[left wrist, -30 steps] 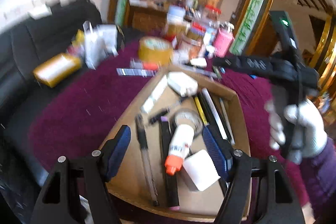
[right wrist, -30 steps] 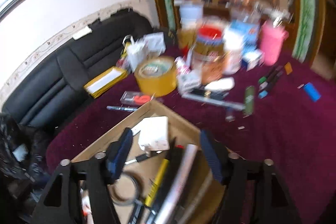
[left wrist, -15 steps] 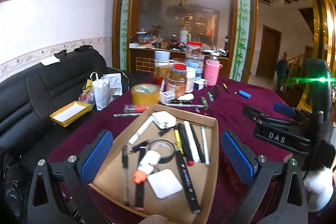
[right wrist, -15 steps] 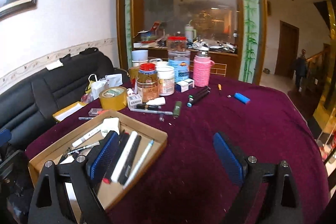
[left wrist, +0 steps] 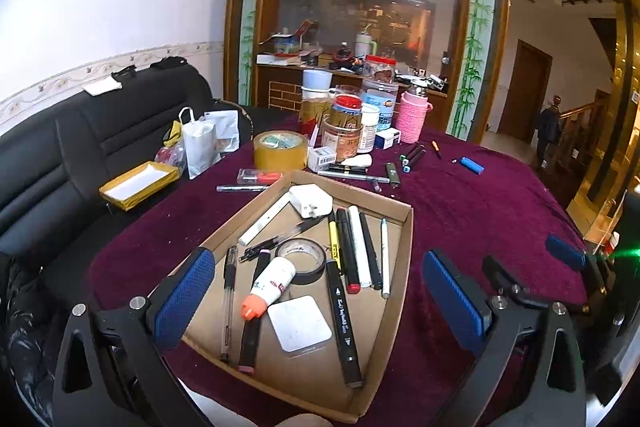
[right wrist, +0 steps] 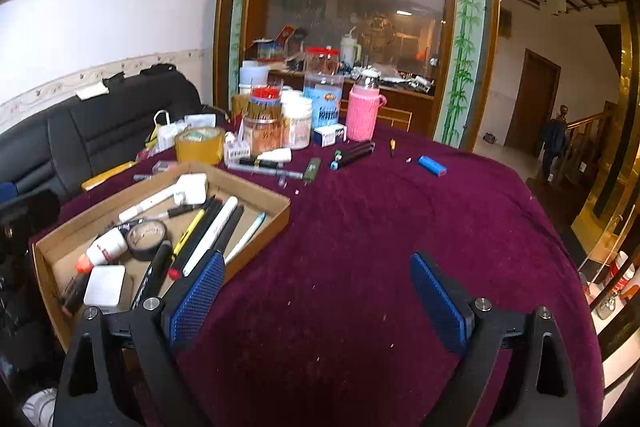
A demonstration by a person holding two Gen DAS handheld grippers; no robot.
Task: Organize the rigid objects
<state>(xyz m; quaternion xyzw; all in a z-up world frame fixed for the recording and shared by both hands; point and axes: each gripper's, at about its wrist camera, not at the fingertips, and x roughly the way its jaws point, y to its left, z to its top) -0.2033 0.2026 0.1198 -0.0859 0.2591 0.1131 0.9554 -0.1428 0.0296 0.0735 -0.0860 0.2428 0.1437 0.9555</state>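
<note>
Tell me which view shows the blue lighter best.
The right wrist view: the blue lighter lies alone on the cloth, larger and nearer the middle. The left wrist view shows it smaller and farther off.

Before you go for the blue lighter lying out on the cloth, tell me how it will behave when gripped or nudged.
The blue lighter looks small, rigid and probably light. Its smooth rounded body may slip or roll if nudged sideways, though the plush maroon tablecloth should damp that. It lies flat and apart, so tipping seems unlikely.
</note>
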